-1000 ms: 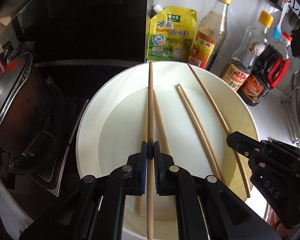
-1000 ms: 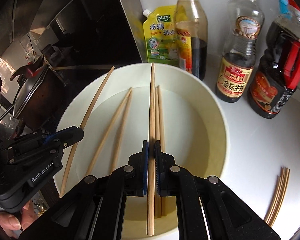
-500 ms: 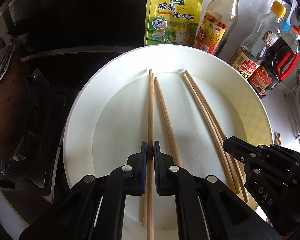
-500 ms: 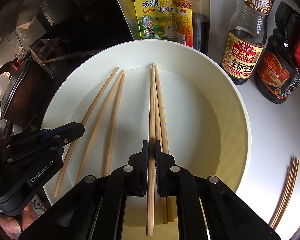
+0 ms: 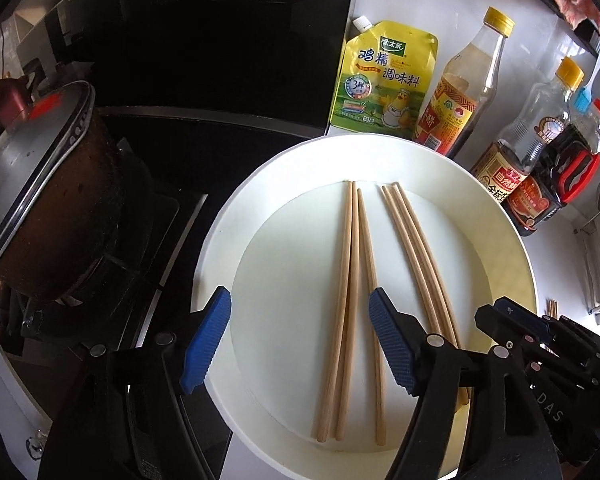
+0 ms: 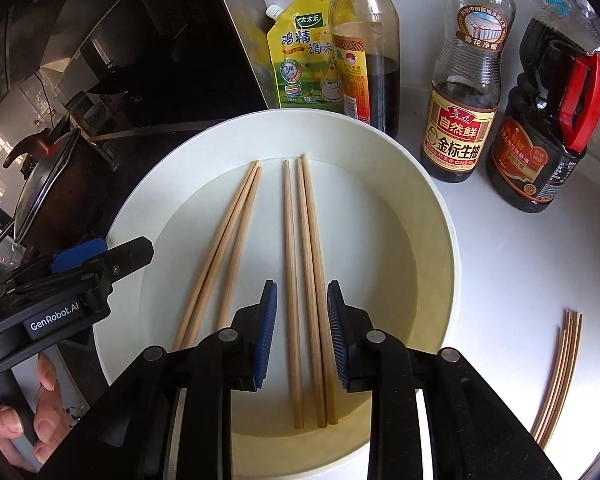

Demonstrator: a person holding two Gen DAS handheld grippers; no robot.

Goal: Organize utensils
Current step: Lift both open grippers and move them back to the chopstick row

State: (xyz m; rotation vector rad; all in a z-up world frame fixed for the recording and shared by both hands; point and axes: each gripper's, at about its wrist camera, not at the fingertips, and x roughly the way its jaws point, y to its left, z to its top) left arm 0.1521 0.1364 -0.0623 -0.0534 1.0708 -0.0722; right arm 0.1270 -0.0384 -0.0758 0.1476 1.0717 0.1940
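Left wrist view: left gripper [image 5: 300,340] has its jaws spread wide, having just been opening; blue pads [image 5: 206,342] stand on either side of a group of three chopsticks [image 5: 352,300] without touching them. These three lie flat on the floor of the white bowl [image 5: 220,240], running from 6 toward 12 o'clock. A second group of three chopsticks [image 5: 416,252] lies just beside them toward 2 o'clock, near ends hidden under the right jaw. Right gripper [image 5: 512,320] enters at 4 o'clock over the bowl rim. Right wrist view: right gripper [image 6: 302,332] has its jaws parted only partway, also just opening; three chopsticks [image 6: 306,280] lie loose between the pads, with a gap on each side, resting on the bowl floor. The other three chopsticks [image 6: 224,248] lie toward 10 o'clock, fanned slightly. Left gripper [image 6: 100,256] sits at 9 o'clock over the bowl [image 6: 440,248] rim, with a person's hand [image 6: 24,412] on its handle at 8 o'clock. Surroundings: yellow seasoning pouch [image 6: 300,68] and three sauce bottles [image 6: 464,120] stand at 12 to 2 o'clock beyond the bowl; a lidded pot [image 5: 40,200] sits on the stove at 9 o'clock; a loose bundle of thin sticks [image 6: 558,372] lies on the white counter [image 6: 520,260] at 4 o'clock, well apart from the bowl.
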